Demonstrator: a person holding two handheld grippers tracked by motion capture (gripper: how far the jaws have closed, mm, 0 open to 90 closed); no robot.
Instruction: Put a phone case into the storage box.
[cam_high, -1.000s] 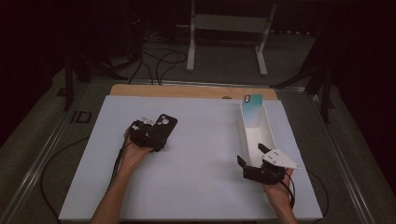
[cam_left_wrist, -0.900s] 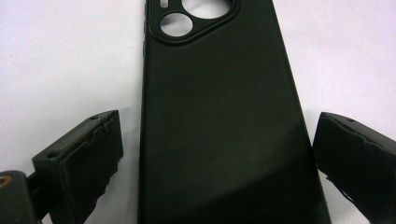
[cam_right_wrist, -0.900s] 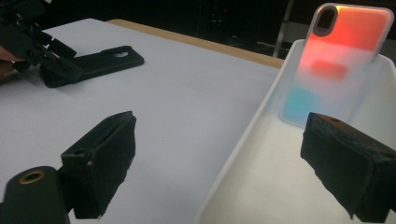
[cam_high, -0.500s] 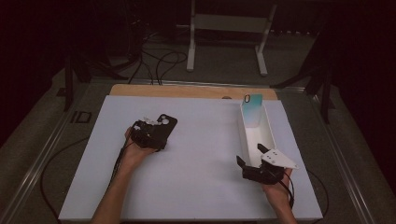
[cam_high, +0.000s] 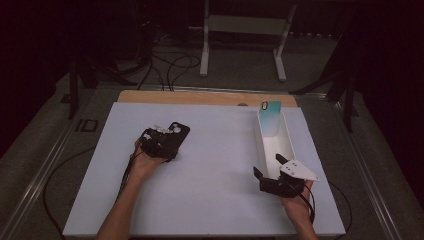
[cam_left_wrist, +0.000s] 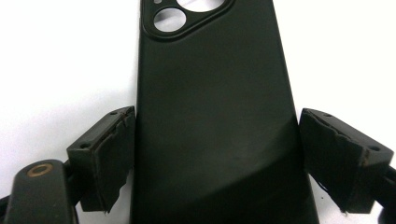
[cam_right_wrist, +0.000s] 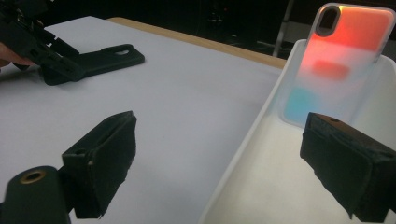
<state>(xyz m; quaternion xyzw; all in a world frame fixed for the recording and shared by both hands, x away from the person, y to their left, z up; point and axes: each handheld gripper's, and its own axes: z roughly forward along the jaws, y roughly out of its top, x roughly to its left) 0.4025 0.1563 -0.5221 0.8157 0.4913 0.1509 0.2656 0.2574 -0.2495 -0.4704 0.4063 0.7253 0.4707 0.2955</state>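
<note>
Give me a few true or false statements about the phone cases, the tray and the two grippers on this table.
1. The black phone case lies flat between the left gripper jaws. True.
2. The tray holds two cases. False: one, the colourful phone case.
3. That colourful case leans upright against the tray's far end. True.
4. The right gripper clamps the tray wall. False: its jaws stand open astride it.

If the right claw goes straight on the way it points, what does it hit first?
Probably the tray's near wall, which runs up between its jaws; beyond that, the colourful phone case leaning at the tray's far end. Depth is hard to judge.
</note>
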